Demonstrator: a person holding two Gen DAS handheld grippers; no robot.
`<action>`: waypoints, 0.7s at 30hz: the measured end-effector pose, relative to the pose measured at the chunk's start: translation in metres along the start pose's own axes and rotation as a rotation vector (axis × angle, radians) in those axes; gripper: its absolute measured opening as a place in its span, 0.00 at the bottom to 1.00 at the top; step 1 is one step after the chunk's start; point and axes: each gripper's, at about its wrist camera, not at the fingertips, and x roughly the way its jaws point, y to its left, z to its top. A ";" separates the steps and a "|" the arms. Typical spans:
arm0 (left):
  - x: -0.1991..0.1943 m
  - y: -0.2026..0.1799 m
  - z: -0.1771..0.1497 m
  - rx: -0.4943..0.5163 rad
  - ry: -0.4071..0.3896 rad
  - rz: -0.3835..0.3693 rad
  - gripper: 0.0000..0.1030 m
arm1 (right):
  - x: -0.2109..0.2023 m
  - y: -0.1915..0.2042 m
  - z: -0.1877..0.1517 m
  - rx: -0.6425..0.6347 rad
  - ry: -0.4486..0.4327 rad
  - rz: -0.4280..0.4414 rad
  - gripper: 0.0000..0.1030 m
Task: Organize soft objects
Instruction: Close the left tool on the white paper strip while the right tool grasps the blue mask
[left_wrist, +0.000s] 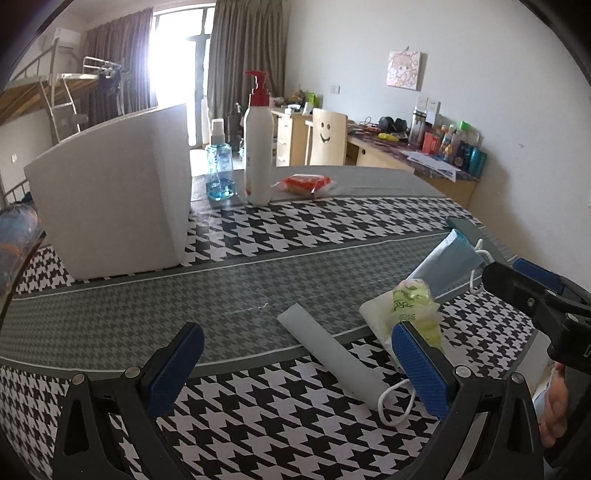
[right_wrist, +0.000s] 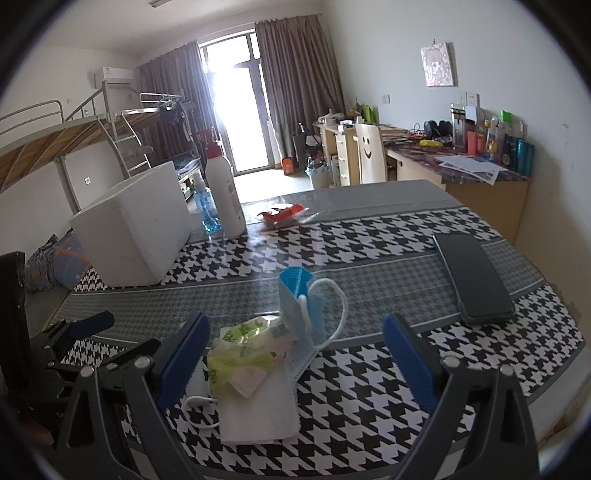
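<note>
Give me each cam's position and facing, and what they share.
Left wrist: on the left hand-held gripper, low over the table, facing the white foam box; its blue fingers and a hand show.
Right wrist: on the right hand-held gripper, facing the blue face mask and phone; its open fingers show.
Shared: box, pump bottle, green packet.

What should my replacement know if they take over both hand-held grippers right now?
Left hand-held gripper: open, empty, low over the table.
Right hand-held gripper: open, empty, aimed at the soft pile.
Soft things near the front edge: green tissue pack lying on a white folded mask, blue mask propped up just behind them, another white mask to their left.
White foam box stands far left; red packet lies by the bottles.
Done: nothing visibly sorted. Left: every soft item.
</note>
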 end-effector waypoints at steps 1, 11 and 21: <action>0.002 0.000 0.000 -0.003 0.003 0.003 0.99 | 0.001 -0.001 0.000 -0.002 0.003 0.002 0.94; 0.021 -0.008 0.001 -0.020 0.054 0.065 0.91 | 0.015 -0.013 -0.001 -0.009 0.033 0.024 0.94; 0.037 -0.016 0.000 -0.039 0.118 0.098 0.67 | 0.031 -0.028 -0.002 0.003 0.068 0.068 0.94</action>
